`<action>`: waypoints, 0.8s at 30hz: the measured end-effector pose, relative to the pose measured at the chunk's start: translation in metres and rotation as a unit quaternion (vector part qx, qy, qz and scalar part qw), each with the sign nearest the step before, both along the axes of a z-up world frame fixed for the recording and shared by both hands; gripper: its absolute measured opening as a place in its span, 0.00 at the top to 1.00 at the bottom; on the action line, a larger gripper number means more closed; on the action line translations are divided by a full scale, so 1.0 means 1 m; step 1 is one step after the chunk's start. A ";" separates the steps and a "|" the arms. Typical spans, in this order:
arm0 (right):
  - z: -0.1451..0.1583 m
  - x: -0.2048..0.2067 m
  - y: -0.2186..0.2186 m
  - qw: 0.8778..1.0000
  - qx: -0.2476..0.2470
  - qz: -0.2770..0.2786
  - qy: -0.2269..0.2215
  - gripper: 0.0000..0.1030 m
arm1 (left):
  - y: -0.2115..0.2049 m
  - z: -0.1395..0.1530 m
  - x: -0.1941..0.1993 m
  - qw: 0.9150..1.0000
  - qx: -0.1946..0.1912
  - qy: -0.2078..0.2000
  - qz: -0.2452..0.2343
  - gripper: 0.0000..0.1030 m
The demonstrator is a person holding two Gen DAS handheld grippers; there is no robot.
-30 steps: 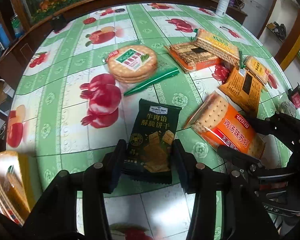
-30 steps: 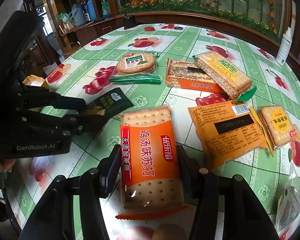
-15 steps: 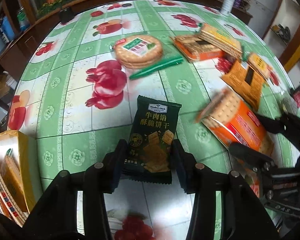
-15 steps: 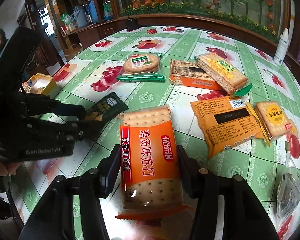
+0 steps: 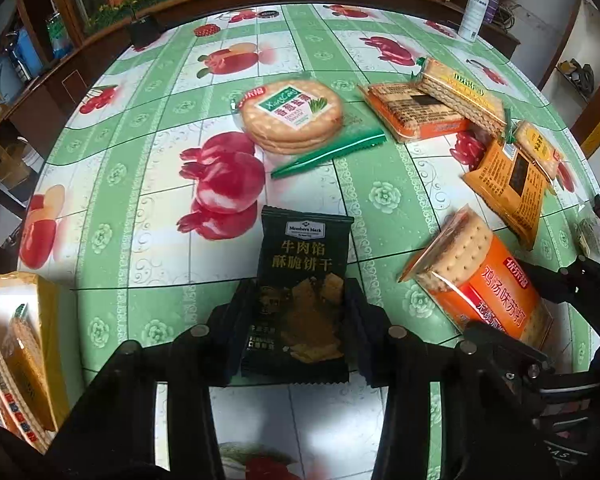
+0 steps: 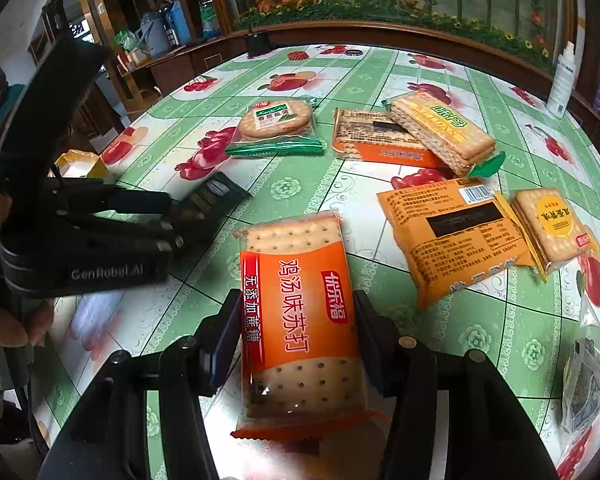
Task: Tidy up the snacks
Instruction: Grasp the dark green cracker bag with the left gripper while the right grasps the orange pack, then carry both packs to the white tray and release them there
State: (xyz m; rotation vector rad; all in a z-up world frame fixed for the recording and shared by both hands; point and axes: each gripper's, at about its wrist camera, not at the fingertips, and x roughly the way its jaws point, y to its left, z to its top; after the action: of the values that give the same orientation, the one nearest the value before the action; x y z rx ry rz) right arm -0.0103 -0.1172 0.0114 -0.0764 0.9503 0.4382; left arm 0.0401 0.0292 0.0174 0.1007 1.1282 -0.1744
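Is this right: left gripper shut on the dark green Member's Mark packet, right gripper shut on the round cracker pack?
Not quite. The left gripper does clamp the dark green packet, but the right wrist view shows the right gripper shut on the orange soda cracker pack. The round cracker pack lies untouched on the table.

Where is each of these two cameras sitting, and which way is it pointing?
Left wrist: on the left gripper, angled down at the green fruit-print table; its black fingers clamp a dark green biscuit packet.
Right wrist: on the right gripper, angled down; its fingers clamp an orange soda-cracker pack; a hand shows.
Shared: both packs, the round cracker pack, and each other's gripper.
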 end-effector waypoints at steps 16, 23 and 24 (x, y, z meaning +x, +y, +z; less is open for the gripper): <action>0.019 -0.016 0.016 0.999 0.017 0.008 -0.032 0.48 | 0.013 0.031 -0.041 0.996 0.030 -0.074 0.028 0.55; 0.026 -0.024 0.026 0.999 0.022 0.015 -0.037 0.48 | 0.024 0.036 -0.060 0.995 0.029 -0.085 0.037 0.55; 0.027 -0.026 0.029 0.999 0.023 0.017 -0.038 0.48 | 0.027 0.037 -0.063 0.995 0.029 -0.087 0.040 0.55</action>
State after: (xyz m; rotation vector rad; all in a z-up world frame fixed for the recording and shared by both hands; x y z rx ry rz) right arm -0.0362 -0.0886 0.0388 -0.0676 0.8655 0.4851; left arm -0.0234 0.0565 0.0543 0.1200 0.9609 -0.0603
